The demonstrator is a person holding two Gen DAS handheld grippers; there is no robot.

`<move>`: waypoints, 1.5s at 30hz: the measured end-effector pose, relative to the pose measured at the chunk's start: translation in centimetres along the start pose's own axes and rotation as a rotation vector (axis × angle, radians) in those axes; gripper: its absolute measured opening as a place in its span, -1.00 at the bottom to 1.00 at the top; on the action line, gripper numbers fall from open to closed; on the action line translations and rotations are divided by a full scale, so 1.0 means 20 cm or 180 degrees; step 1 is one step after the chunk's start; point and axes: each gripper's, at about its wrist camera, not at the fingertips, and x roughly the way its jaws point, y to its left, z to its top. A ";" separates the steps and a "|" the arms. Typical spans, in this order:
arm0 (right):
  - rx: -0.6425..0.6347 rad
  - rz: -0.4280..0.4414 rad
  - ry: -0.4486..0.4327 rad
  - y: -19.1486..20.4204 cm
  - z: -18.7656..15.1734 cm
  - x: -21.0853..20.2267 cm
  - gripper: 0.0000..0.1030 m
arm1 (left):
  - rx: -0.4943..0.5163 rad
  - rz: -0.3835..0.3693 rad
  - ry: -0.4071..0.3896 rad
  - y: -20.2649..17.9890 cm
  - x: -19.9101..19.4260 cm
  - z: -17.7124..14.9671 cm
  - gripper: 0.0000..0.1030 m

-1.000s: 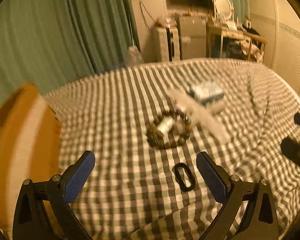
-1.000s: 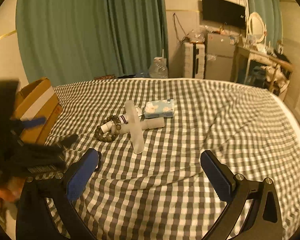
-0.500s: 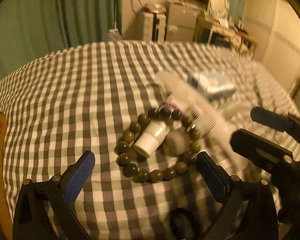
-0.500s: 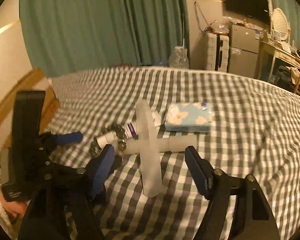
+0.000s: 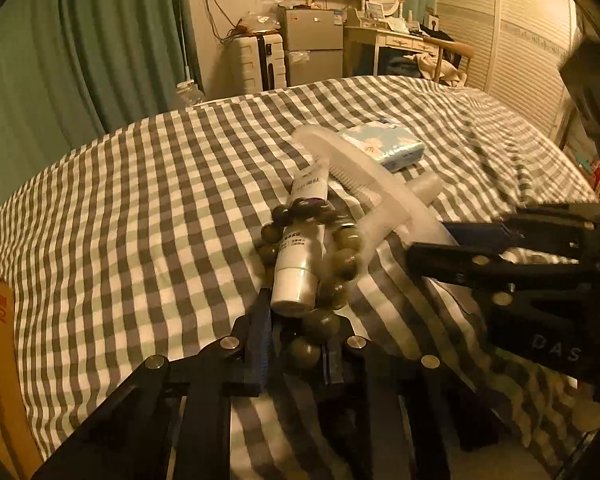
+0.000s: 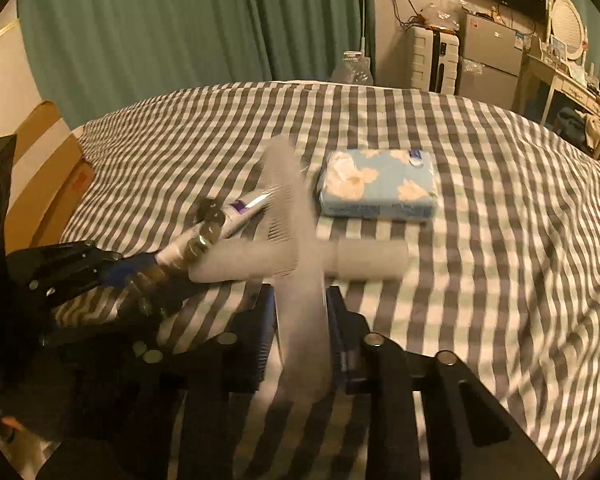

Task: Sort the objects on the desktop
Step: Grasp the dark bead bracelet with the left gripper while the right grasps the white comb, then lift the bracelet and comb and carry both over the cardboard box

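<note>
A dark bead bracelet (image 5: 332, 264) lies around a white tube (image 5: 300, 256) on the checked bedcover (image 5: 140, 200). My left gripper (image 5: 296, 344) is shut on the bracelet's near beads. A translucent white comb (image 6: 300, 248) lies across a frosted cylinder (image 6: 364, 260). My right gripper (image 6: 302, 332) is shut on the comb's near end. The comb also shows in the left wrist view (image 5: 364, 176). A blue floral tissue pack (image 6: 378, 188) lies behind them.
A cardboard box (image 6: 48, 168) stands at the bed's left edge. Green curtains (image 6: 180, 32), a suitcase (image 6: 432, 56), a small fridge and a dressing table stand beyond the bed. The two grippers are close together, side by side.
Both grippers have moved forward and down to the pile and gone from open to shut, the left on the bracelet, the right on the comb.
</note>
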 end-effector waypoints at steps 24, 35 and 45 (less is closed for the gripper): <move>0.0555 0.0117 -0.0125 -0.01 -0.26 -0.53 -0.93 | -0.0772 -0.0380 -0.0367 0.18 -0.64 -0.08 -0.78; 0.0679 0.0303 -0.0315 0.02 -0.24 -0.64 -0.93 | -0.0858 -0.0546 -0.0567 0.18 -0.83 -0.09 -0.78; 0.0368 0.0255 -0.0537 0.24 -0.13 -0.84 -0.93 | -0.0718 -0.0570 -0.0727 0.21 -1.11 0.03 -0.78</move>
